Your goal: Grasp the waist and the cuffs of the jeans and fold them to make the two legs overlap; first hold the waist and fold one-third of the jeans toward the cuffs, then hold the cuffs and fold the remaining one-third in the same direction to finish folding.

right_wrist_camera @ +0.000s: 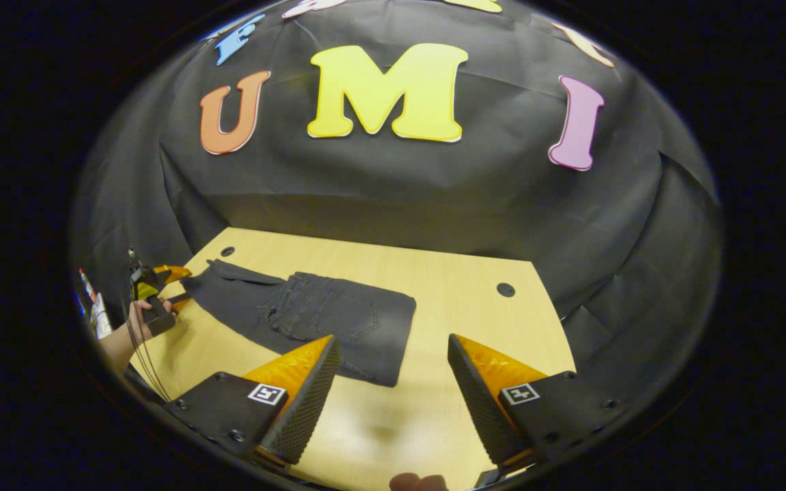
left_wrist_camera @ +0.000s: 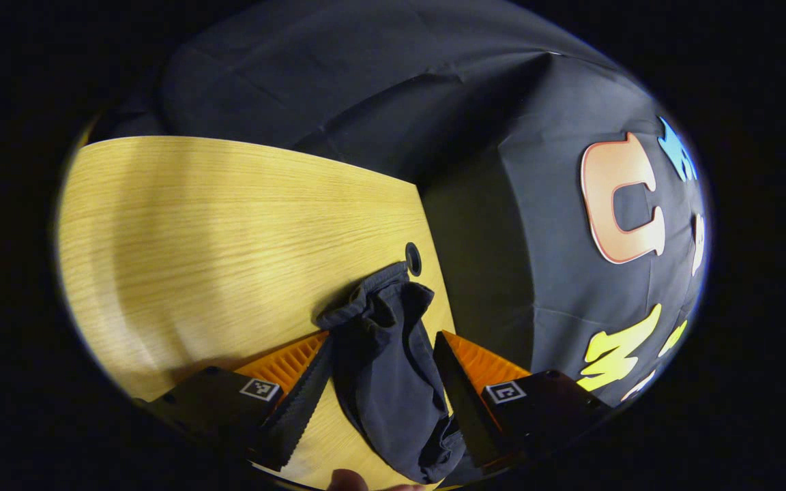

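Note:
Dark jeans (right_wrist_camera: 338, 317) lie on the wooden table (right_wrist_camera: 461, 300), legs overlapped, with a folded edge to the right and the cuffs to the left. In the left gripper view the bunched cuff end (left_wrist_camera: 383, 320) rests between the fingers of my left gripper (left_wrist_camera: 383, 335), whose jaws stand wide apart around the cloth, near the table's corner. The right gripper view shows that left gripper (right_wrist_camera: 161, 279) far off at the cuffs, held by a hand (right_wrist_camera: 137, 320). My right gripper (right_wrist_camera: 393, 338) hangs open above the table just in front of the folded edge, holding nothing.
A round cable hole (left_wrist_camera: 413, 259) sits just beyond the cuffs, close to the table edge. Two more holes (right_wrist_camera: 505, 289) (right_wrist_camera: 227, 251) mark the far corners. Bare wood (left_wrist_camera: 195, 225) stretches left of the cuffs. The booth's black cloth wall rises behind the table.

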A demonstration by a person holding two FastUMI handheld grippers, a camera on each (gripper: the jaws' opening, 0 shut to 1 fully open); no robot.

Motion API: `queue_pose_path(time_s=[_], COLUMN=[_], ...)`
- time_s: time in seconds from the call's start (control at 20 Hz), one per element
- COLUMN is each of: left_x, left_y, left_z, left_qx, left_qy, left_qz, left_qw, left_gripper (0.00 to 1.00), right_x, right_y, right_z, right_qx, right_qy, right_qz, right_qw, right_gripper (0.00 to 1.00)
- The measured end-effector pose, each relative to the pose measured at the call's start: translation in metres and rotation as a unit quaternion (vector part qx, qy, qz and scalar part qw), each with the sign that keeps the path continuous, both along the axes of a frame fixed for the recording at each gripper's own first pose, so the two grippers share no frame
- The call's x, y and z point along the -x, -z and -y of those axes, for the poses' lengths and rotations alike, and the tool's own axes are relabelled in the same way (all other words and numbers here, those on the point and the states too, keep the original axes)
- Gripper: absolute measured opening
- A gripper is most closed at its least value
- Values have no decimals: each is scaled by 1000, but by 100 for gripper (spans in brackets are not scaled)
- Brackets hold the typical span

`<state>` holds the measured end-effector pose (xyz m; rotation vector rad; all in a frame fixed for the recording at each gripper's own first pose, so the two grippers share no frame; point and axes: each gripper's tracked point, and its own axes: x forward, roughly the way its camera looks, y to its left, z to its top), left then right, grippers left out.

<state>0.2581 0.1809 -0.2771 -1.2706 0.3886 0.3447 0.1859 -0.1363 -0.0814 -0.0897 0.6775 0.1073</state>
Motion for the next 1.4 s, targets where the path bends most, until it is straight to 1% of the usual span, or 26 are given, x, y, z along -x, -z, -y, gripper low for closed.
queue_pose_path(time_s=[0.05, 0.15, 0.2, 0.25, 0.35, 0.4, 0.45, 0.55, 0.6, 0.65, 0.75, 0.9, 1.0, 1.1, 1.2, 1.25, 1.4], left_x=[-3, -8, -7, -8, -6, -6, -4, -2, -4, -6, -10, -21, -31, -40, -47, -52, -54], left_y=[6, 7, 8, 11, 23, 23, 23, 20, 8, -9, -49, -118, -161, -196, -226, -239, -257], left_z=[-1, -3, -5, -6, -6, -7, -7, -6, -3, 0, 13, 39, 67, 108, 160, 191, 289], left_qx=[-1, 6, 5, -2, -16, -12, -8, -7, -11, -20, -60, -131, -164, -187, -214, -232, -286], left_qy=[0, -5, -5, -3, 0, -2, -5, -7, -4, 2, 32, 77, 97, 115, 143, 161, 228], left_qz=[-6, -4, -6, -15, -35, -36, -38, -37, -25, -8, 14, 48, 64, 73, 92, 102, 126], left_qw=[1000, 1000, 1000, 1000, 999, 999, 999, 999, 1000, 1000, 998, 987, 980, 973, 962, 954, 922], left_gripper=[80, 59, 70, 59, 46, 11, 19, 14, 11, 10, 8, 7, 7, 6, 7, 7, 6], right_x=[2, 7, 9, 11, 17, 21, 26, 37, 43, 48, 53, 62, 73, 85, 100, 110, 138], right_y=[1, 2, 1, 1, 0, 0, -1, -1, -1, -3, -5, -13, -22, -29, -31, -33, -34], right_z=[-1, -4, -5, -5, -4, -3, 0, 6, 10, 15, 25, 35, 41, 50, 61, 68, 99], right_qx=[0, 1, 3, 1, -3, -5, -6, -5, -3, 0, -4, -22, -35, -39, -43, -43, -40], right_qy=[0, -5, -7, -6, 4, 9, 14, 21, 23, 26, 36, 53, 63, 74, 91, 102, 135], right_qz=[-2, -4, -1, 2, 6, 9, 11, 13, 14, 16, 21, 37, 52, 66, 74, 77, 85], right_qw=[1000, 1000, 1000, 1000, 1000, 1000, 1000, 1000, 1000, 1000, 999, 998, 996, 994, 992, 991, 986], right_gripper=[98, 98, 98, 99, 98, 98, 98, 98, 98, 98, 98, 98, 98, 98, 98, 98, 98])
